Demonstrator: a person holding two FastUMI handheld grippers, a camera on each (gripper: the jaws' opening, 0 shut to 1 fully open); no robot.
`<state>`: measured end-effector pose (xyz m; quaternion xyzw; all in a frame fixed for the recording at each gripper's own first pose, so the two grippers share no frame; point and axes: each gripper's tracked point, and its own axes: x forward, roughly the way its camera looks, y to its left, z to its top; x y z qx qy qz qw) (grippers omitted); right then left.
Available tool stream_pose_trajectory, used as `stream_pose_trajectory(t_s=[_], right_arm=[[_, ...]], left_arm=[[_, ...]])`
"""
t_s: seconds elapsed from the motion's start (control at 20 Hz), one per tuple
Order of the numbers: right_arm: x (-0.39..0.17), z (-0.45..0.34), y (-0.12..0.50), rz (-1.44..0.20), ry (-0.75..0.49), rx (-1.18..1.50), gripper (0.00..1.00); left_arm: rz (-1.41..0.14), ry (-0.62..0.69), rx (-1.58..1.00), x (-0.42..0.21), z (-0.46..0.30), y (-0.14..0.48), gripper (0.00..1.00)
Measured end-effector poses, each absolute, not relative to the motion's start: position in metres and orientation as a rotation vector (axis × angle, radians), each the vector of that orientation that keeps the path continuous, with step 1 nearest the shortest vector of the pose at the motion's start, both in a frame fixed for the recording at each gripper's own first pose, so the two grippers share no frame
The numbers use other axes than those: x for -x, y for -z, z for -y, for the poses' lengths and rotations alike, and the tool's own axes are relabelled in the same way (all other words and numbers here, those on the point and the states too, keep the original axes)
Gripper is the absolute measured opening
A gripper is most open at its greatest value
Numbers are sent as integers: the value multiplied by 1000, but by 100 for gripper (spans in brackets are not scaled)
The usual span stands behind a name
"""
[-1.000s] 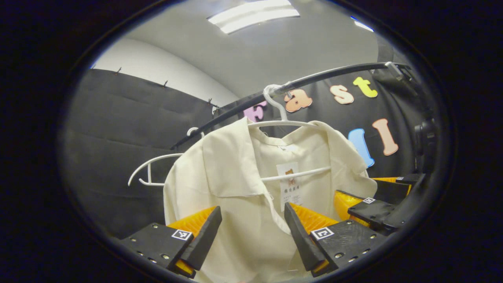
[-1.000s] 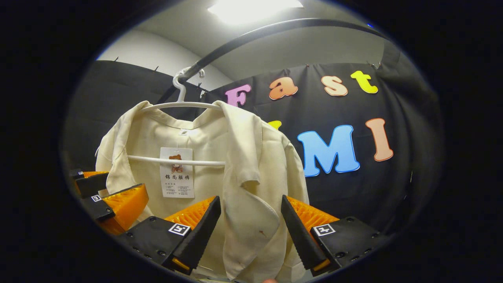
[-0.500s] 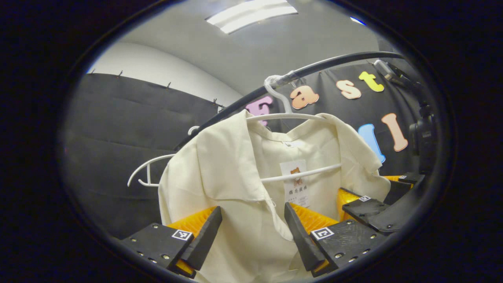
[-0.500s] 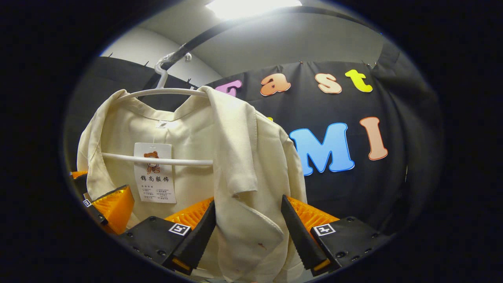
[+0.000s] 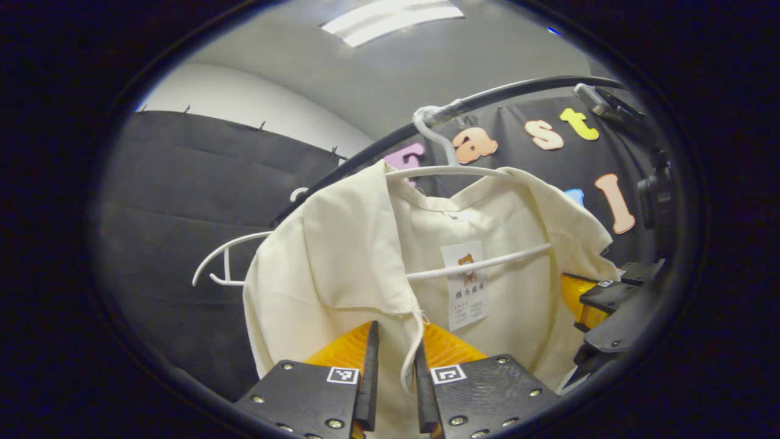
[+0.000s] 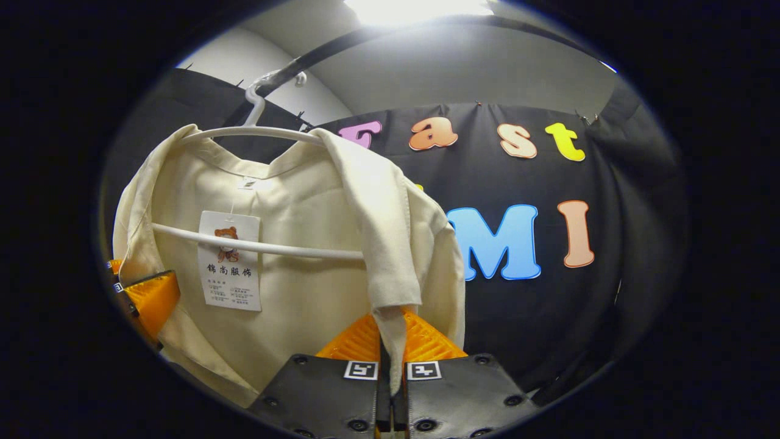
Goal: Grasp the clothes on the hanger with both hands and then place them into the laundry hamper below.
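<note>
- Up on the black rail [image 5: 365, 152], the cream shirt [image 5: 341, 256] hangs on a white hanger [image 5: 451, 174], front open, a paper tag [image 5: 466, 283] dangling just inside the collar.
- The left gripper [image 5: 396, 378] has its jaws clenched on the edge of one front panel; there's only a thin fold of cloth between them, so my guess is it's gripping the placket to get a handle on that side.
- The right gripper [image 6: 390, 366] is doing the same on the other front panel, jaws pinched tight on the hanging strip of fabric.
- In the left gripper view you can see the right gripper off at the far edge, next to the shirt's hem.
- One grip per panel makes sense to me: pull both sides and the shoulders can slide off the hanger evenly instead of snagging.
- A second, bare white hanger [image 5: 225, 268] sits further along the rail, just behind the shirt.
- Shirt's not off the hanger yet, so I'd say the grasp is done and the lift-off and drop into the hamper are still to come.
</note>
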<state>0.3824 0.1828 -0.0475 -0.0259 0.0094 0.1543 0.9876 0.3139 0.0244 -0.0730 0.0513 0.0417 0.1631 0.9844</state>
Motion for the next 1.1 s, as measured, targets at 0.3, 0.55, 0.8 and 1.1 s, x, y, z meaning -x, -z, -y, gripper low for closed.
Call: stream_pose_trajectory(t_s=[0.3, 0.55, 0.8, 1.1], right_arm=[[-383, -157, 30, 38, -225, 103, 2], [-383, -135, 10, 105, -149, 141, 7], [-385, -116, -8, 162, -86, 161, 3], [-390, -90, -39, 251, -15, 152, 2]], left_arm=[[-46, -389, -128, -286, -42, 56, 1], [-5, -396, -200, -263, -53, 29, 0], [3, -468, -242, -241, -77, 13, 1], [81, -544, -297, -228, -102, -22, 0]])
